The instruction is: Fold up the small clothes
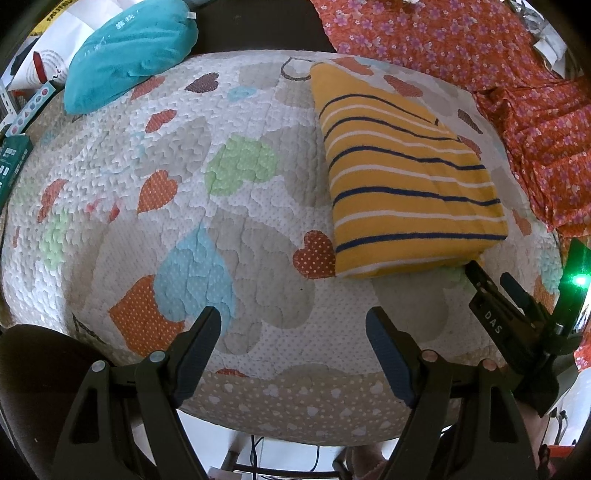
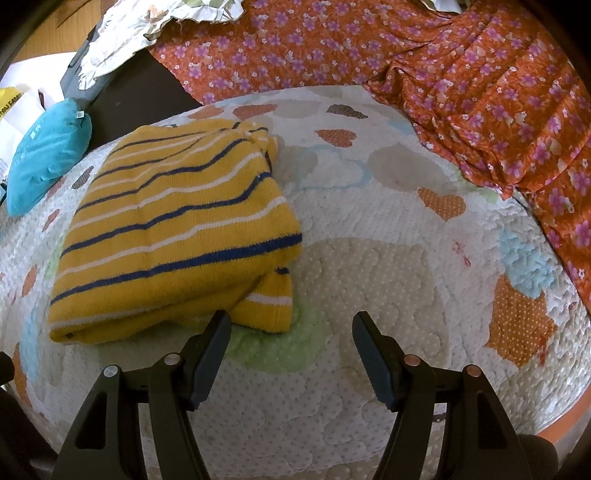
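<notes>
A yellow knit garment [image 1: 406,177] with navy and white stripes lies folded into a rough rectangle on the heart-patterned quilt [image 1: 240,229]. In the left wrist view it sits at the upper right, well ahead of my left gripper [image 1: 293,321], which hovers open over bare quilt. The right gripper [image 1: 495,280] shows there too, at the garment's near right corner. In the right wrist view the garment [image 2: 177,229] lies to the left, a striped cuff poking out at its near edge. My right gripper [image 2: 291,328] is open, its left finger just short of that cuff, nothing between the pads.
An orange floral cloth [image 2: 461,85] is heaped along the back and right of the quilt. A teal cushion [image 1: 133,48] rests at the far left, with boxes [image 1: 14,162] and bags beside it. A pale ruffled fabric [image 2: 155,22] lies at the far back.
</notes>
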